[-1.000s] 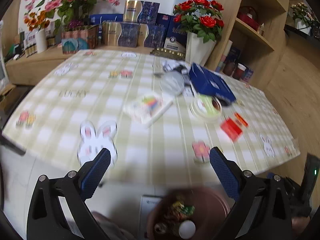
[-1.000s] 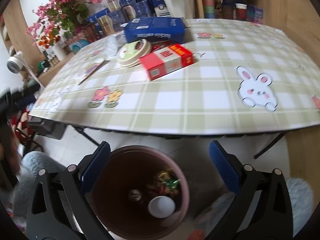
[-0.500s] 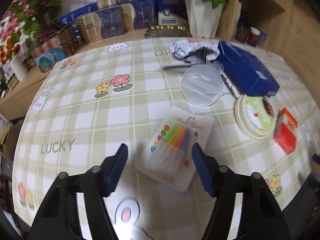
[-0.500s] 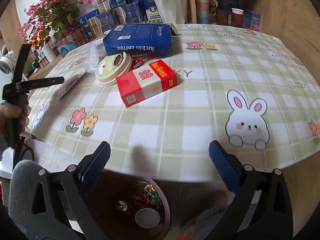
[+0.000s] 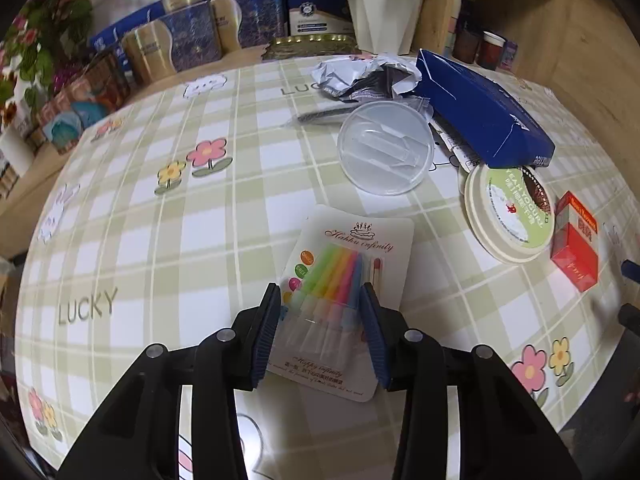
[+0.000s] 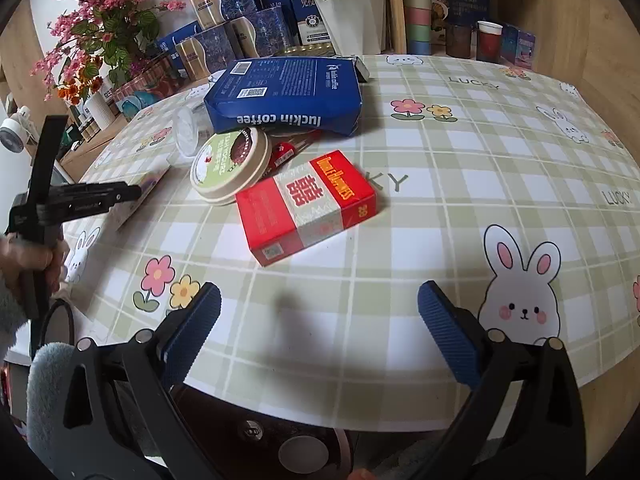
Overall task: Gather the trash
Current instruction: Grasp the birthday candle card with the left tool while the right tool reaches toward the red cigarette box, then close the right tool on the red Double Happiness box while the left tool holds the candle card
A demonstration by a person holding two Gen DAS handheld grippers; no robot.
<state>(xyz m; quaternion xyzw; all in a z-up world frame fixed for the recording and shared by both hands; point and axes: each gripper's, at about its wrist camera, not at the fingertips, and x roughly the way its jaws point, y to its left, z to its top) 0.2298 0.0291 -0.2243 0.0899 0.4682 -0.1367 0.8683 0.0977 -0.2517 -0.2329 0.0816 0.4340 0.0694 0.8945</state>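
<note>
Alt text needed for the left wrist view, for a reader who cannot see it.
The left tool closes on a candle pack lying on a checked tablecloth. Beyond it lie a clear lid, a yogurt lid, a red carton and a blue coffee bag.

The blue coffee bag [image 5: 486, 114] hides part of the crumpled wrapper [image 5: 362, 76].

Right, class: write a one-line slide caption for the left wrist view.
Left claw closed around the candle pack on the checked tablecloth, clear lid and yogurt lid beyond.
</note>
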